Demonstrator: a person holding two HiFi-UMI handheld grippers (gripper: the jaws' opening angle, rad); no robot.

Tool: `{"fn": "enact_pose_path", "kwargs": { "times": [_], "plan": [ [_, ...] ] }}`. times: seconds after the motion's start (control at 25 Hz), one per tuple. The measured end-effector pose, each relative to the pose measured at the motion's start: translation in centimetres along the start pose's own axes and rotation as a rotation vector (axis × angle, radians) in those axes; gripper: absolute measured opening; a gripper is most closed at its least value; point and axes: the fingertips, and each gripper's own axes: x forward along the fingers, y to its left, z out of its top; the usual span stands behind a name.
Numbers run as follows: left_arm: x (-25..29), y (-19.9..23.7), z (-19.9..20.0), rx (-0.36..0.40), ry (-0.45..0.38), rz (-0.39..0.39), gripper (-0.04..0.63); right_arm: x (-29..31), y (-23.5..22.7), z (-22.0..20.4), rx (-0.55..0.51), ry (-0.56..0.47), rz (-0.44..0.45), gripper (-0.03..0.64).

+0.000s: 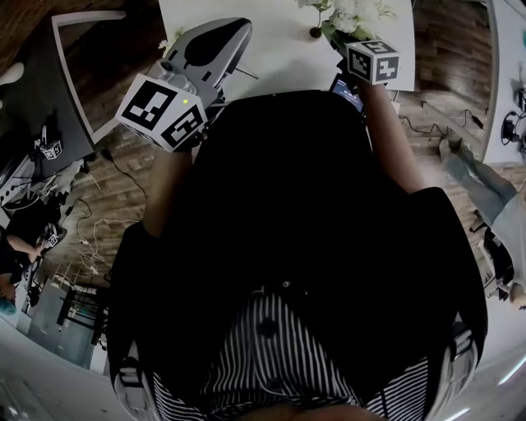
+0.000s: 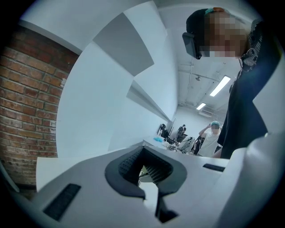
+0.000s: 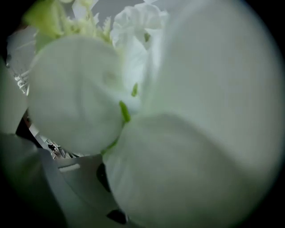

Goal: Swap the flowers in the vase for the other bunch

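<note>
Only white petals (image 3: pixel 187 133) fill right gripper view, head view adds table (image 1: pixel 279 45).

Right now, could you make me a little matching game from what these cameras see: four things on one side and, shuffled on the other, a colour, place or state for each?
Things:
1 flowers
2 left gripper
3 right gripper
4 brick wall

Descriptions:
A red-brown
B shut, nothing in it
C white and pale green
D shut in among the petals

Pairs: 1-C, 2-B, 3-D, 4-A
</note>
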Motion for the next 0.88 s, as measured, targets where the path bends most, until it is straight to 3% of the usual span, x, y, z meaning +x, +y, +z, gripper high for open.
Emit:
{"fn": "enact_pose_path", "kwargs": {
  "times": [0.88],
  "plan": [
    [0.8, -1.2, 1.2, 0.048, -0.013, -0.086, 0.006, -3.9, 3.0, 3.9, -0.098, -0.069, 0.007, 0.017]
  ]
}}
